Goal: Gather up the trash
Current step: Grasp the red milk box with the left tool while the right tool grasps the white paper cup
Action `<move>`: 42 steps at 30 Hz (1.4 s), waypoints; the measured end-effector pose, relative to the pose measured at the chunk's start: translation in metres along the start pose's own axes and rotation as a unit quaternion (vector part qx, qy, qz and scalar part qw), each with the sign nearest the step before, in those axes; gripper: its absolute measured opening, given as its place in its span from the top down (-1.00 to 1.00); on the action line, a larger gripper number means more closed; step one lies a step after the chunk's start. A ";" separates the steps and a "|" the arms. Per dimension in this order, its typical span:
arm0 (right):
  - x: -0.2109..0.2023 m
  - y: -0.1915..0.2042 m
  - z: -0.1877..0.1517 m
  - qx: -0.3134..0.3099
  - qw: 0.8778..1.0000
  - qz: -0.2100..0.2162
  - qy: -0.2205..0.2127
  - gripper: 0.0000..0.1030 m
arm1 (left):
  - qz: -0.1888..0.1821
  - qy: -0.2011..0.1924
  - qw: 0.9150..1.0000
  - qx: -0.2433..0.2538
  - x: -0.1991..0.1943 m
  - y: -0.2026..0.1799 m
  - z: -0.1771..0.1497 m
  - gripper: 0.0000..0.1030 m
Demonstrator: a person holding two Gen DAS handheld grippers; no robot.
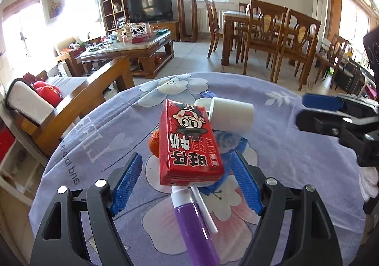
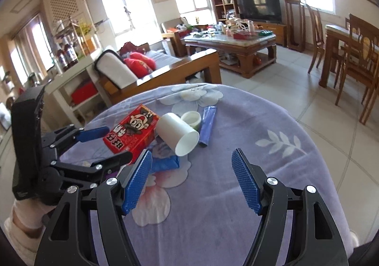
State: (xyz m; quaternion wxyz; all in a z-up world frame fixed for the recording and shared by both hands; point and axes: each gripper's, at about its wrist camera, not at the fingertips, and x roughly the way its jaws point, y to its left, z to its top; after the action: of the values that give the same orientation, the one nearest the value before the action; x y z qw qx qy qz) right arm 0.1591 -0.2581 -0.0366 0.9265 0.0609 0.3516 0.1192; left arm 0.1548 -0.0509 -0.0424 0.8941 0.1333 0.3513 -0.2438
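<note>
A red milk carton (image 1: 189, 142) lies on the purple floral tablecloth (image 1: 296, 147), between the open fingers of my left gripper (image 1: 187, 178). A white paper cup (image 1: 231, 116) lies on its side behind it, by a small white tub (image 1: 201, 103). A purple tube (image 1: 194, 225) and a white straw (image 1: 205, 209) lie near the camera. An orange (image 1: 154, 145) sits left of the carton. In the right wrist view my right gripper (image 2: 191, 180) is open and empty, short of the cup (image 2: 177, 133), carton (image 2: 131, 131), blue wrapper (image 2: 165, 163) and blue sachet (image 2: 208, 123).
The round table drops off at its far edge (image 2: 194, 86). A wooden sofa (image 2: 146, 71) stands beyond on the left, a cluttered coffee table (image 2: 229, 41) farther back, and dining chairs (image 1: 272, 36) on the right. My left gripper (image 2: 104, 145) shows at the left of the right wrist view.
</note>
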 end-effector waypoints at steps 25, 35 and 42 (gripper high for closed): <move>0.090 0.015 0.034 -0.065 0.994 0.059 0.064 0.15 | -0.016 0.025 0.999 -0.024 0.024 0.018 -0.002 -0.30; 0.063 0.009 0.026 -0.031 0.996 0.068 0.043 0.19 | -0.039 0.002 0.998 -0.056 0.017 0.032 -0.005 -0.08; 0.020 0.003 0.012 0.004 0.997 0.074 0.012 0.20 | -0.047 -0.030 0.996 -0.069 0.001 0.036 -0.005 -0.01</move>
State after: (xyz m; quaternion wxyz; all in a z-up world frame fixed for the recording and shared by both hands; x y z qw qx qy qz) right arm 0.1808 -0.2500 -0.0397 0.9106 0.0891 0.3577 0.1867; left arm 0.1715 -0.0191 -0.0441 0.8989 0.0469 0.3459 -0.2648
